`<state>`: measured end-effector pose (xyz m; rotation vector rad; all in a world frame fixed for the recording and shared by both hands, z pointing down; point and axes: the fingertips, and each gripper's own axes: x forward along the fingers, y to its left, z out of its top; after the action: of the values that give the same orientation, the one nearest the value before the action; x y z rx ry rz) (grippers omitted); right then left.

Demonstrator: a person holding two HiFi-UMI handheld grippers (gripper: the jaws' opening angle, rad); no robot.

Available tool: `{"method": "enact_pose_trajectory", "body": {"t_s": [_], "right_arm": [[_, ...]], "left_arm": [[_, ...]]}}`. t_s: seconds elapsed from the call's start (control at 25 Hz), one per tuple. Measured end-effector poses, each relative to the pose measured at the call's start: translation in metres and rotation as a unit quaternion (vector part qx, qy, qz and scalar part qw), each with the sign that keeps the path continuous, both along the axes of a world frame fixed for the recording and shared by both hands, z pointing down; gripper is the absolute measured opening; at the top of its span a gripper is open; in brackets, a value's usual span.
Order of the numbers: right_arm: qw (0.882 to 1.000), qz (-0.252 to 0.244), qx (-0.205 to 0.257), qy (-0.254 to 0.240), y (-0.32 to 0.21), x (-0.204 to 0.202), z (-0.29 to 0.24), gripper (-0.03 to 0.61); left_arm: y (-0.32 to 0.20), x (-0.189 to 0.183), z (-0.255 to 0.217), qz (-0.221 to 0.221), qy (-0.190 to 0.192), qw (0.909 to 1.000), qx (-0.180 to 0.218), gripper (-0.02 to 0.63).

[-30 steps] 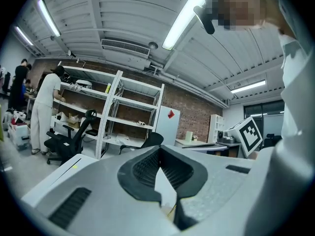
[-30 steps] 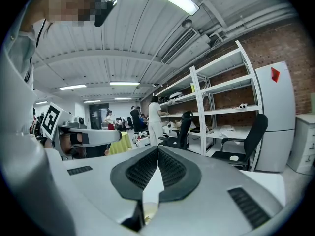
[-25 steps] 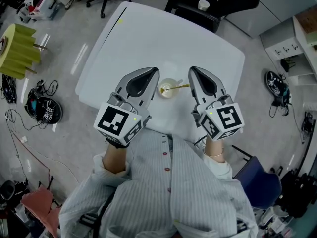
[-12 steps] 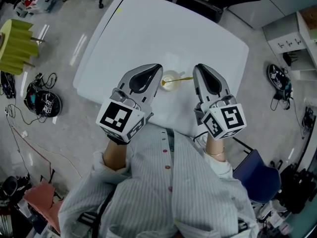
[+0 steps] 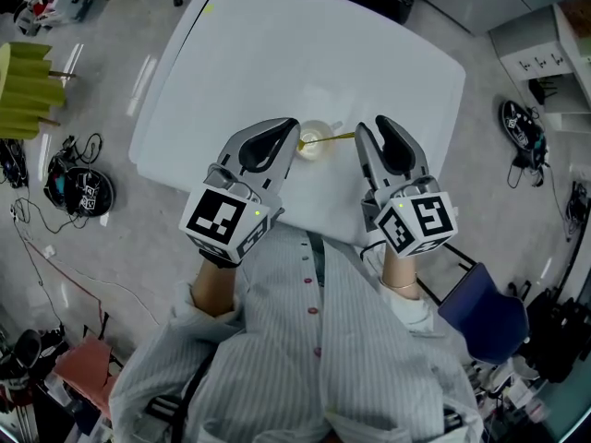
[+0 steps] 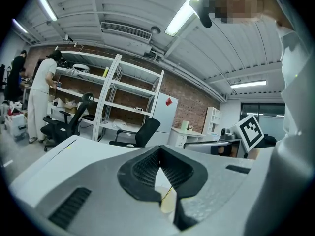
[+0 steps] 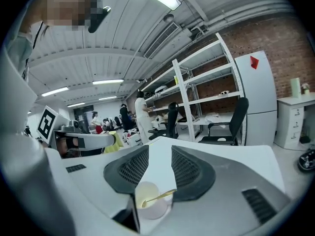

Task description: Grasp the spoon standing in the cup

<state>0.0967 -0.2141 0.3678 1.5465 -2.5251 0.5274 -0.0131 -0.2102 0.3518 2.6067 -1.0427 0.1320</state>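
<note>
I see white surface (image 5: 305,53) on grey floor (image 5: 120,247) | brick wall (image 6: 197,104) behind white shelving (image 6: 111,97) | black office chair (image 6: 142,132) beside it | ceiling strip lights (image 6: 179,18) lit

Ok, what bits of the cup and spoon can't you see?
Most of the cup: left gripper view, the shut left claw covers it.
Spoon top end: same view, behind that claw.
Whether the cup holds anything: head view, too small to tell.

Yellow spoon (image 7: 162,195) aslant in white cup (image 7: 154,210)
</note>
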Motion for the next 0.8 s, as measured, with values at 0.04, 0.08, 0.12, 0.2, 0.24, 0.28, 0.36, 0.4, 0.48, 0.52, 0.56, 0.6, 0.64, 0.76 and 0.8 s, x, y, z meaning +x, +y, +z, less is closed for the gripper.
{"method": "enact_pose_trajectory", "body": {"t_s": [0.04,0.08,0.12,0.2,0.24,0.28,0.36,0.4,0.48,0.52,0.56,0.6,0.64,0.76,0.8], "right_arm": [[1.0,0.003,-0.004,-0.001,0.0,0.002,0.003,0.121],[1.0,0.006,-0.008,-0.002,0.001,0.004,0.006,0.125],[1.0,0.008,-0.012,-0.003,0.001,0.006,0.009,0.134],[1.0,0.012,-0.02,-0.008,0.0,0.007,0.016,0.151],[1.0,0.014,-0.025,-0.011,0.0,0.008,0.02,0.157],[0.999,0.016,-0.03,-0.015,0.0,0.008,0.025,0.165],[0.999,0.021,-0.042,-0.024,0.001,0.009,0.035,0.175],[0.998,0.024,-0.049,-0.028,0.001,0.01,0.039,0.176],[0.997,0.029,-0.06,-0.032,0.001,0.012,0.048,0.181],[0.997,0.031,-0.065,-0.034,0.002,0.013,0.053,0.184],[0.996,0.034,-0.069,-0.036,0.002,0.014,0.057,0.187],[0.996,0.036,-0.073,-0.038,0.002,0.015,0.06,0.187],[0.995,0.037,-0.077,-0.041,0.003,0.015,0.064,0.19],[0.994,0.036,-0.09,-0.047,0.005,0.014,0.074,0.192],[0.994,0.035,-0.094,-0.048,0.006,0.013,0.077,0.192]], "left_arm": [[0.0,0.001,0.003,0.001,-0.001,1.0,-0.003,0.008],[0.0,0.001,0.007,0.001,-0.003,1.0,-0.007,0.008],[0.0,0.001,0.01,0.002,-0.005,0.9999,-0.01,0.008],[0.0,0.002,0.017,0.004,-0.009,0.9998,-0.016,0.008],[0.0,0.002,0.021,0.004,-0.011,0.9997,-0.02,0.008],[0.0,0.001,0.024,0.005,-0.012,0.9997,-0.023,0.008],[0.0,0.001,0.032,0.006,-0.014,0.9995,-0.029,0.008],[0.0,0.002,0.035,0.008,-0.015,0.9993,-0.032,0.008],[0.0,0.003,0.042,0.011,-0.017,0.9991,-0.038,0.008],[0.0,0.004,0.045,0.012,-0.018,0.9989,-0.041,0.008],[0.0,0.005,0.048,0.013,-0.018,0.9988,-0.043,0.008],[0.0,0.005,0.05,0.014,-0.018,0.9987,-0.045,0.008],[0.0,0.006,0.053,0.016,-0.019,0.9986,-0.046,0.008],[0.001,0.008,0.06,0.019,-0.022,0.9983,-0.05,0.008],[0.001,0.008,0.062,0.02,-0.023,0.9982,-0.052,0.008]]}}
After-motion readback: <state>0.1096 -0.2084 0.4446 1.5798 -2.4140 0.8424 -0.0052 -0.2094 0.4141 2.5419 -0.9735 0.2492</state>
